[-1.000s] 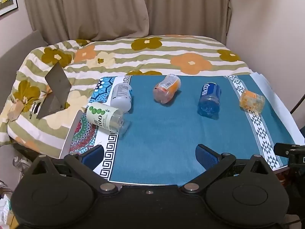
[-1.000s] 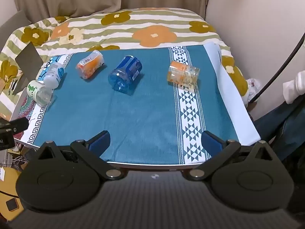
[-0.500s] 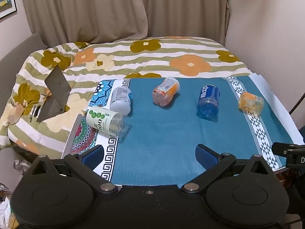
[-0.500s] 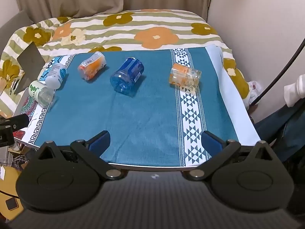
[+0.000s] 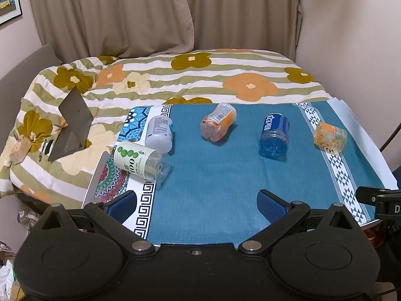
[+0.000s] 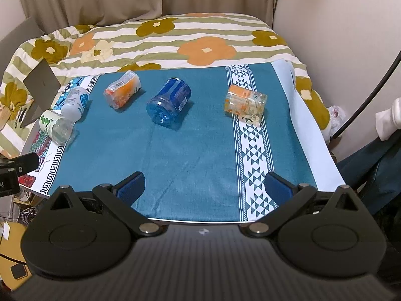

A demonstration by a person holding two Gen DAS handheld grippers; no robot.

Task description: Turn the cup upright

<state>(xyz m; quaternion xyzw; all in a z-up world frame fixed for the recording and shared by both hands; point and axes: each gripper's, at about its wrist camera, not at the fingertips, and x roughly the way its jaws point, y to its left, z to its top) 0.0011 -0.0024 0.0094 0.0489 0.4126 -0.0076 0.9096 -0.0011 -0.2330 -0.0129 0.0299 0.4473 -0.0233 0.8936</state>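
Several plastic cups lie on their sides on a teal cloth [image 5: 213, 183]. From left: a green-dotted cup [image 5: 140, 163] [image 6: 55, 126], a white cup [image 5: 159, 133] [image 6: 74, 102], an orange-labelled cup [image 5: 218, 125] [image 6: 122, 92], a blue cup [image 5: 274, 134] [image 6: 169, 105], and an orange-patterned clear cup [image 5: 330, 136] [image 6: 245, 102]. My left gripper [image 5: 196, 207] is open and empty at the cloth's near edge, well short of the cups. My right gripper [image 6: 204, 186] is open and empty at the near edge too.
The cloth lies on a table against a bed with a flowered quilt [image 5: 200, 75]. A grey folded stand [image 5: 72, 125] sits on the quilt at left. A wall [image 6: 338, 25] and a black cable [image 6: 371, 95] are on the right. Curtains hang behind.
Both grippers have risen and tilted slightly, so the cups sit lower in each view. The cups have not moved. Both grippers stay open.
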